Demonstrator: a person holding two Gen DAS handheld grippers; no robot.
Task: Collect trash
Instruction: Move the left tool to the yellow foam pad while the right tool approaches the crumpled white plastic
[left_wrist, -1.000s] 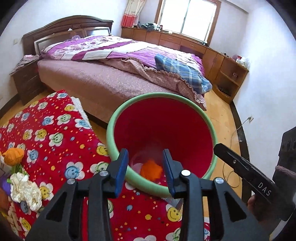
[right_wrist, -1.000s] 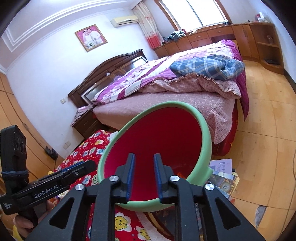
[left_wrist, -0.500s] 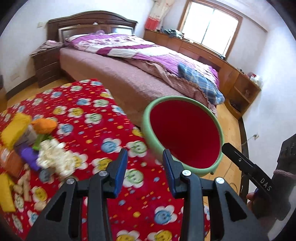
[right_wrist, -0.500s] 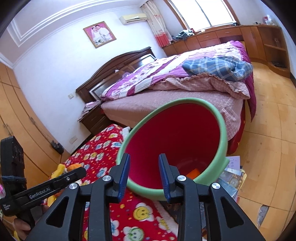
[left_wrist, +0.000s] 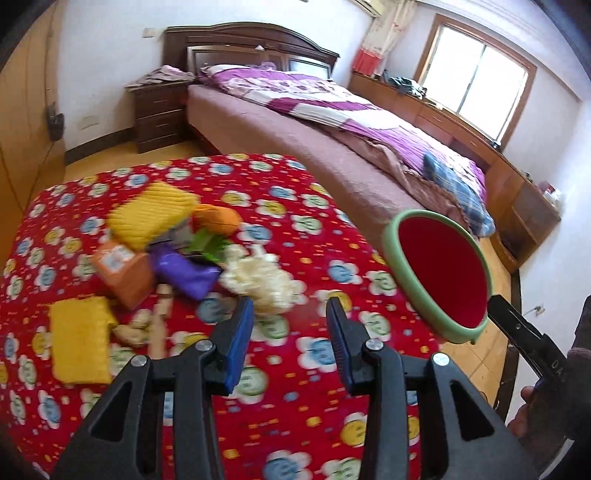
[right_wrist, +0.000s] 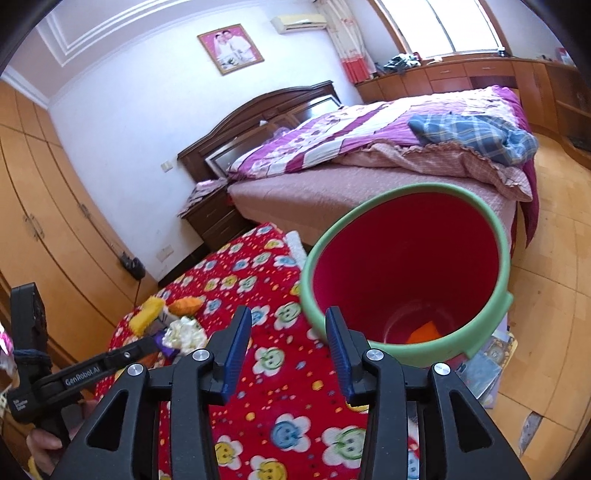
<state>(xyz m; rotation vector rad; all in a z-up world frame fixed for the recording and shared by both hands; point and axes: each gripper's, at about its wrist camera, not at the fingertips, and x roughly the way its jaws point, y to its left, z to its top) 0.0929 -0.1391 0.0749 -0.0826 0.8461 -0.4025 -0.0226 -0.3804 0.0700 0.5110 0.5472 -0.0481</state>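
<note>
A red bin with a green rim (left_wrist: 443, 273) stands tilted at the right edge of the red flowered cloth (left_wrist: 295, 406). An orange scrap (right_wrist: 424, 334) lies in the bin (right_wrist: 406, 280). My left gripper (left_wrist: 289, 314) is open and empty, just short of a crumpled white paper (left_wrist: 258, 277). Behind the paper lies a pile: a purple wrapper (left_wrist: 184, 271), an orange box (left_wrist: 123, 271), yellow sponges (left_wrist: 151, 214) and an orange lump (left_wrist: 216, 219). My right gripper (right_wrist: 288, 321) hovers over the cloth beside the bin's rim, jaws opening with nothing between them.
A bed (left_wrist: 332, 122) with purple covers stands behind the cloth, with a dark nightstand (left_wrist: 159, 110) at its head. Wooden wardrobes (right_wrist: 44, 206) line the left wall. Magazines (right_wrist: 487, 365) lie on the wood floor by the bin.
The left gripper has swung left from the bin's mouth to the trash pile. The right gripper has drawn back from the bin and its jaws have widened.
</note>
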